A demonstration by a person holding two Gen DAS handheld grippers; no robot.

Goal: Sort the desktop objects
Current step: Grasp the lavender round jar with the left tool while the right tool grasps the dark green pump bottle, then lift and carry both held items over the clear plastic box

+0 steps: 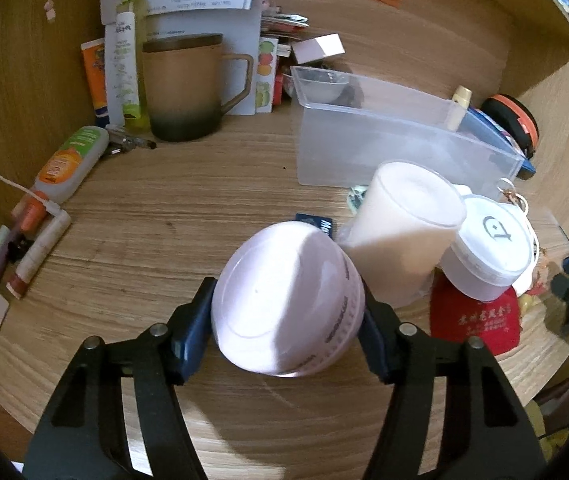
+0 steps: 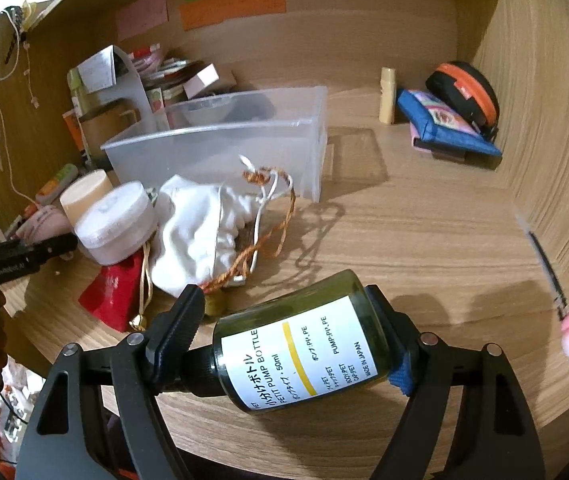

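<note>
My left gripper (image 1: 287, 320) is shut on a pale pink round jar (image 1: 284, 300) and holds it above the wooden desk. My right gripper (image 2: 296, 336) is shut on a dark green pump bottle (image 2: 300, 344) with a white label, held sideways. A clear plastic bin (image 1: 384, 136) stands behind; it also shows in the right wrist view (image 2: 220, 148). A cream cup (image 1: 400, 232), a white lidded jar (image 1: 488, 248) and a red pouch (image 1: 476, 320) lie right of the pink jar. A white drawstring bag (image 2: 200, 232) lies in front of the bin.
A brown mug (image 1: 188, 88), tubes (image 1: 68, 160) and papers stand at the back left. A blue pouch (image 2: 444, 124), a black-orange case (image 2: 468, 96) and a small cream bottle (image 2: 388, 96) sit at the back right. A pink-tipped pen (image 2: 564, 304) lies by the right wall.
</note>
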